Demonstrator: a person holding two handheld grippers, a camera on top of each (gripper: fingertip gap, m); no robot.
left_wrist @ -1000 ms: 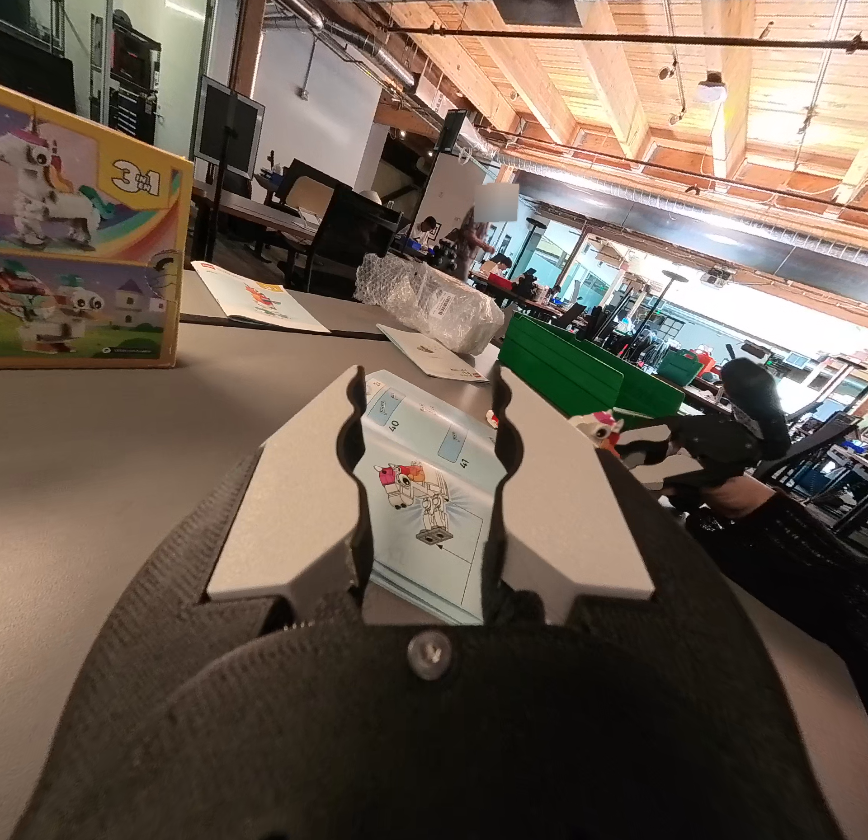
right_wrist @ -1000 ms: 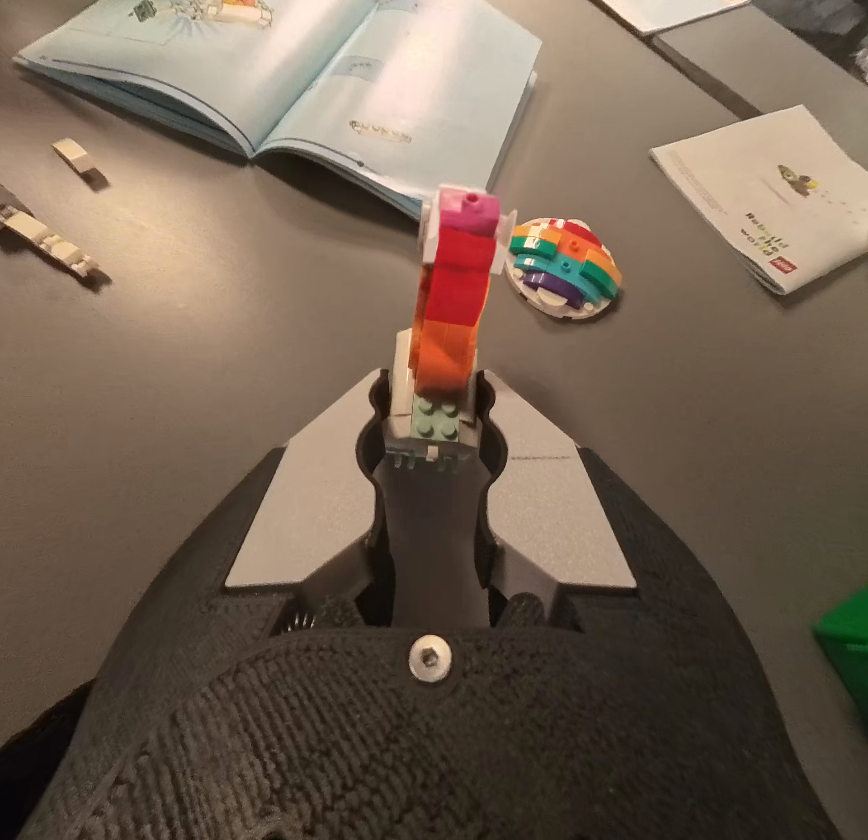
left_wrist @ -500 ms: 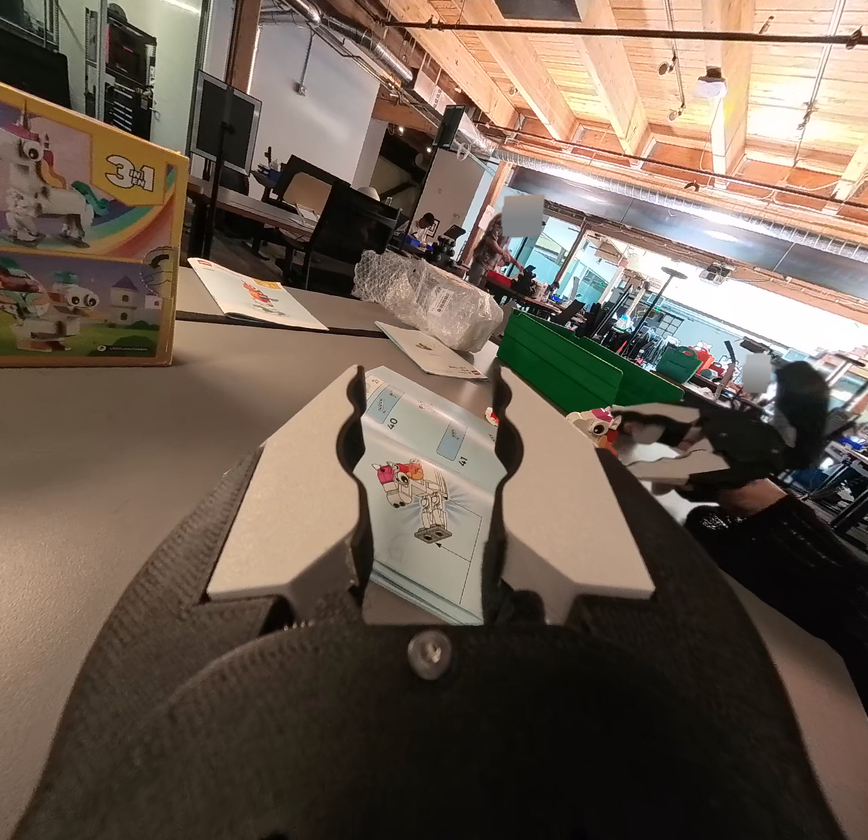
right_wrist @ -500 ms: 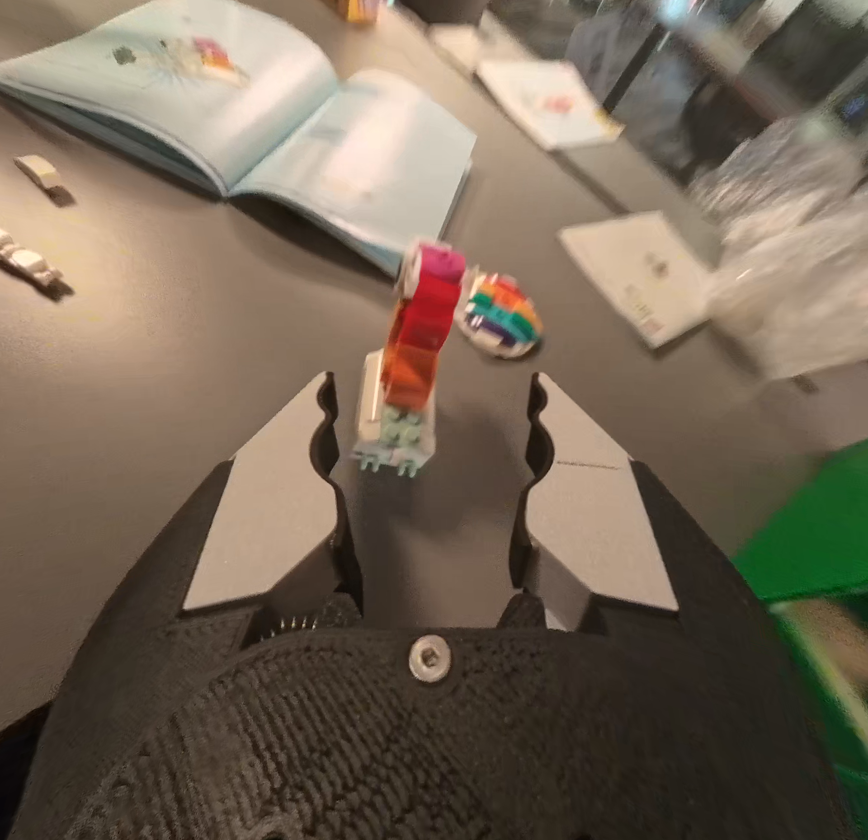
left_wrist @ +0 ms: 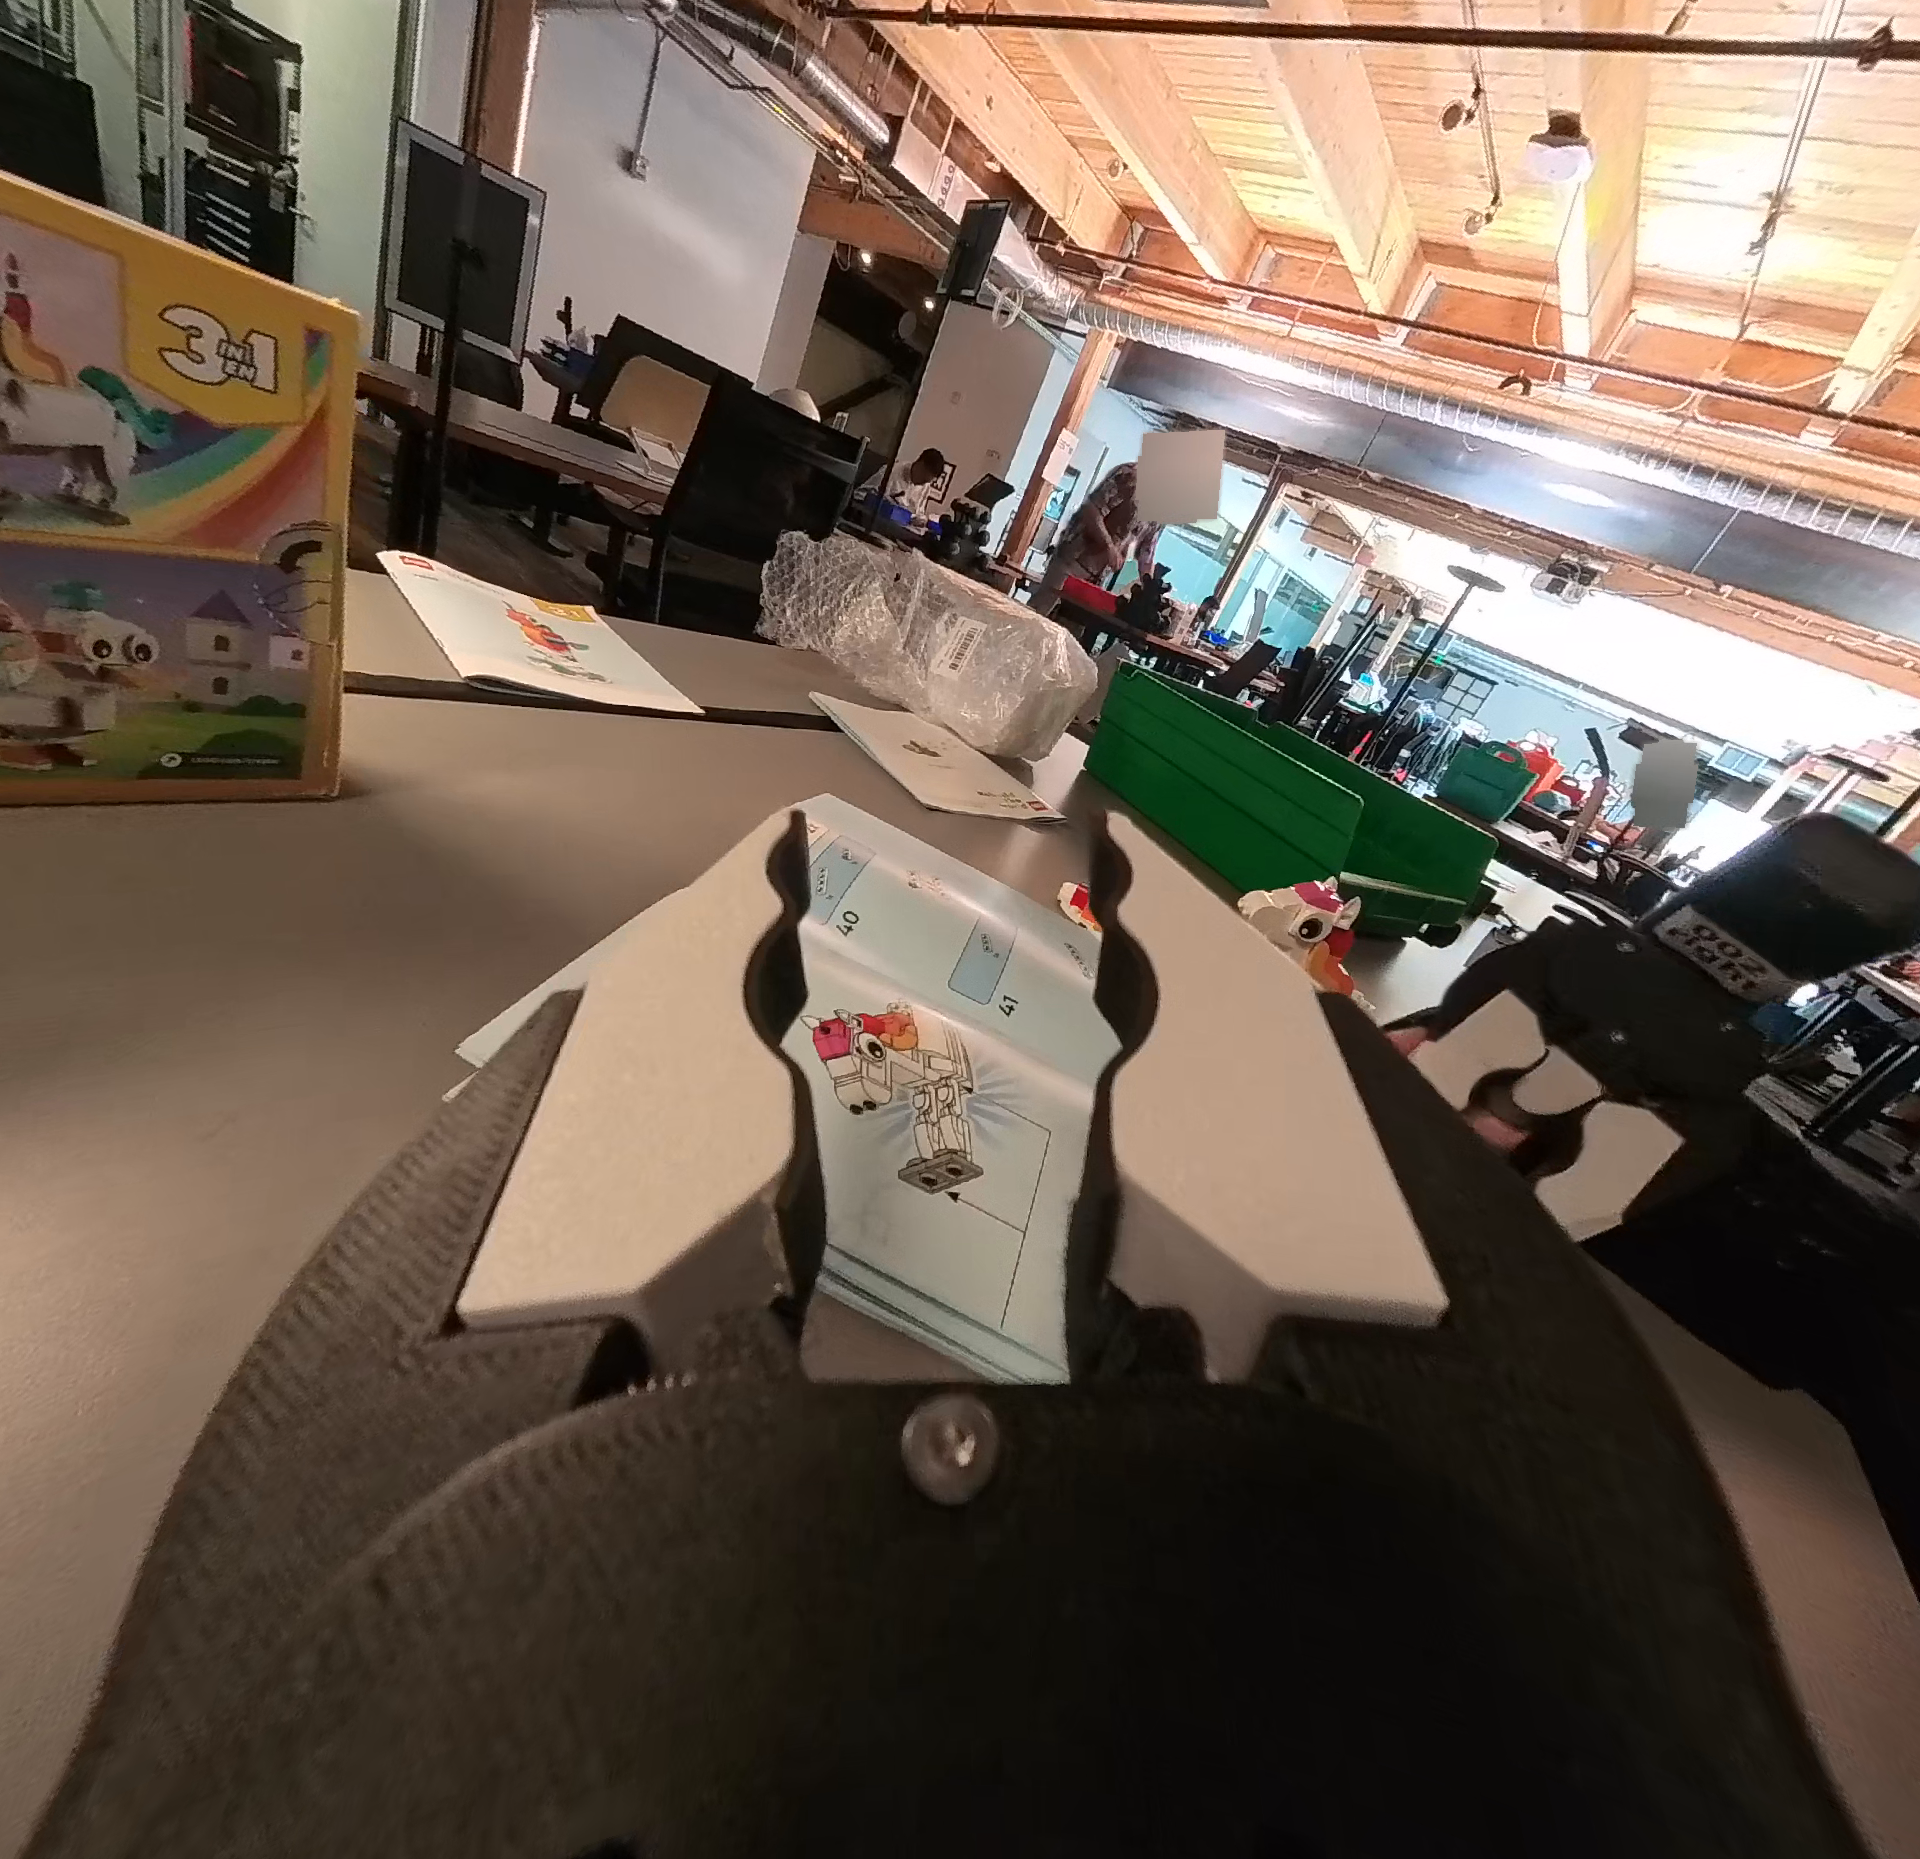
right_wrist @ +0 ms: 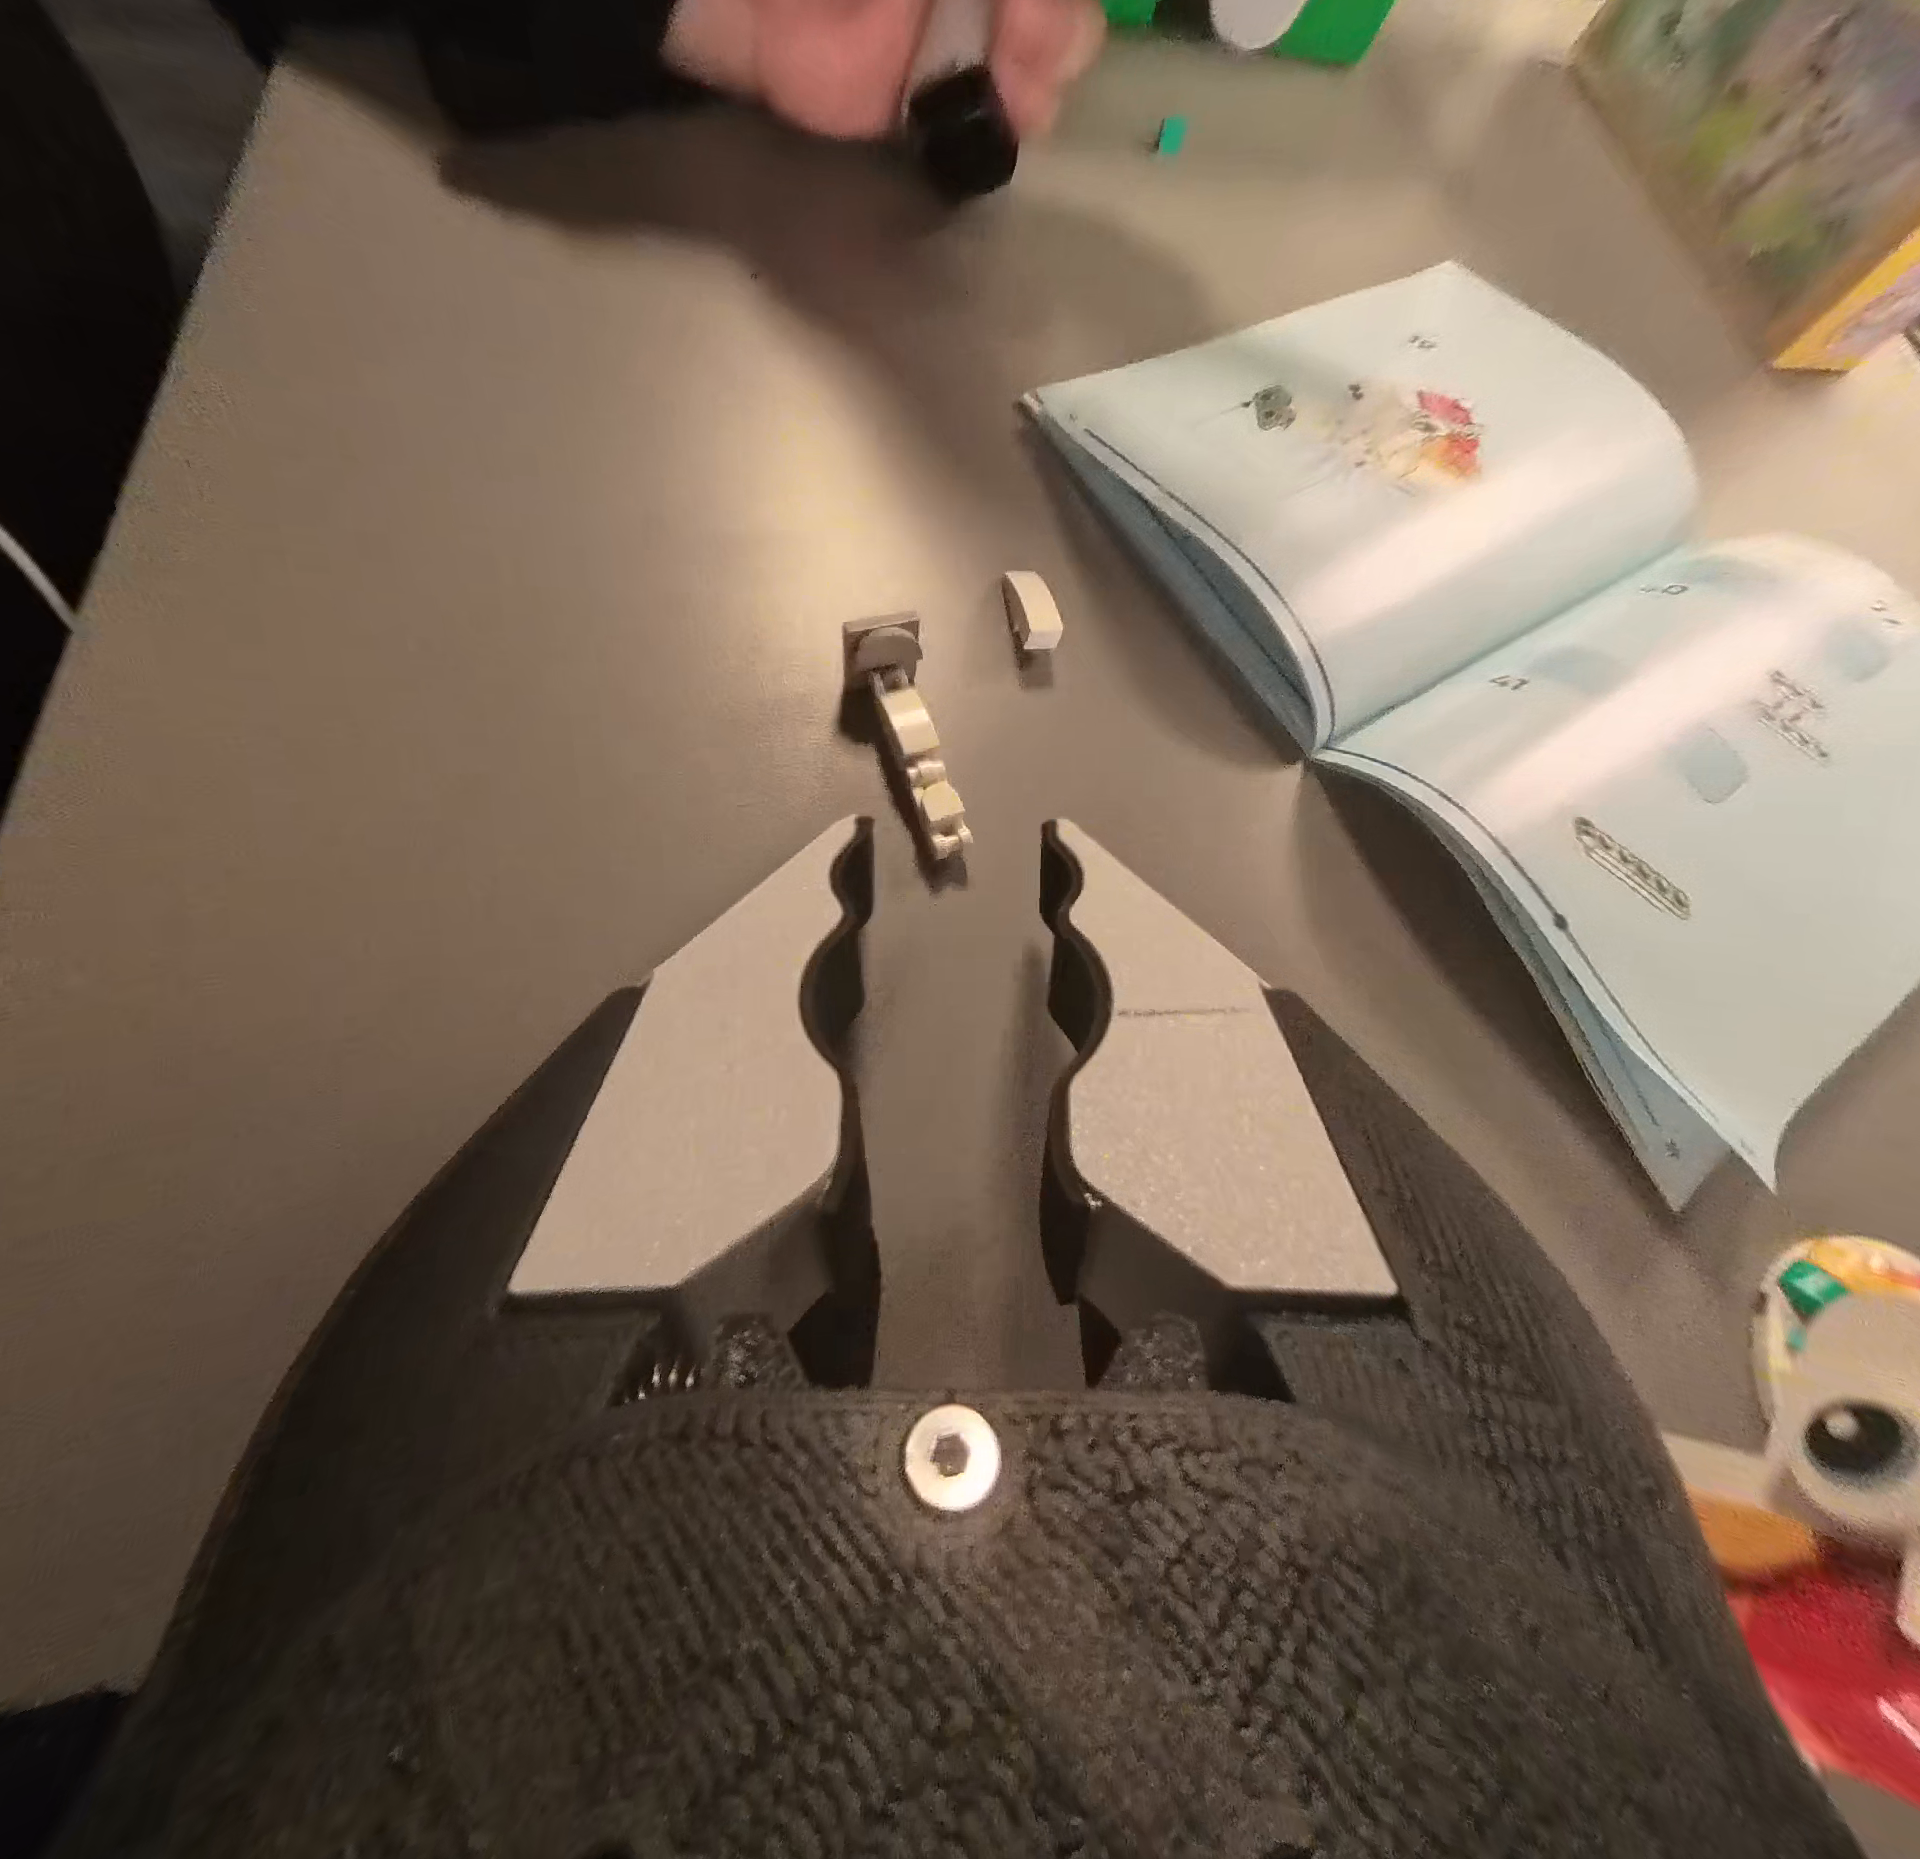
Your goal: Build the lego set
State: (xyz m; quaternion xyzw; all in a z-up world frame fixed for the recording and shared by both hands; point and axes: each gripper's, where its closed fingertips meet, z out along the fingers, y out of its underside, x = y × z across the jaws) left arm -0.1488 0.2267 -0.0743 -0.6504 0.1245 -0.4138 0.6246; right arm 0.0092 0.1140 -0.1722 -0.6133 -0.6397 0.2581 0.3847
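Note:
My right gripper (right_wrist: 954,835) is open and empty, low over the grey table. Just beyond its tips lies a small white and grey leg assembly (right_wrist: 904,739), with a loose white curved piece (right_wrist: 1031,614) beside it. The unicorn build (right_wrist: 1839,1394) stands at the lower right; it also shows in the left wrist view (left_wrist: 1304,921). My left gripper (left_wrist: 951,853) is open and empty, over the open instruction booklet (left_wrist: 935,1030). The right gripper (left_wrist: 1538,1113) shows at the right of the left wrist view.
The open booklet (right_wrist: 1455,604) lies right of the loose pieces. A hand (right_wrist: 862,33) holds the other gripper at the far table edge. The set's box (left_wrist: 156,521), two closed booklets (left_wrist: 530,635), a bubble-wrap bundle (left_wrist: 935,656) and green bins (left_wrist: 1278,812) stand behind. There is about 20 cm between the tips of the two grippers. My right gripper is the nearer one to the loose white curved piece (right_wrist: 1031,614): about 6 cm, against 15 cm.
My right gripper opened and let go of the colourful unicorn build, then swung left to the white leg pieces. The left gripper has stayed in place.

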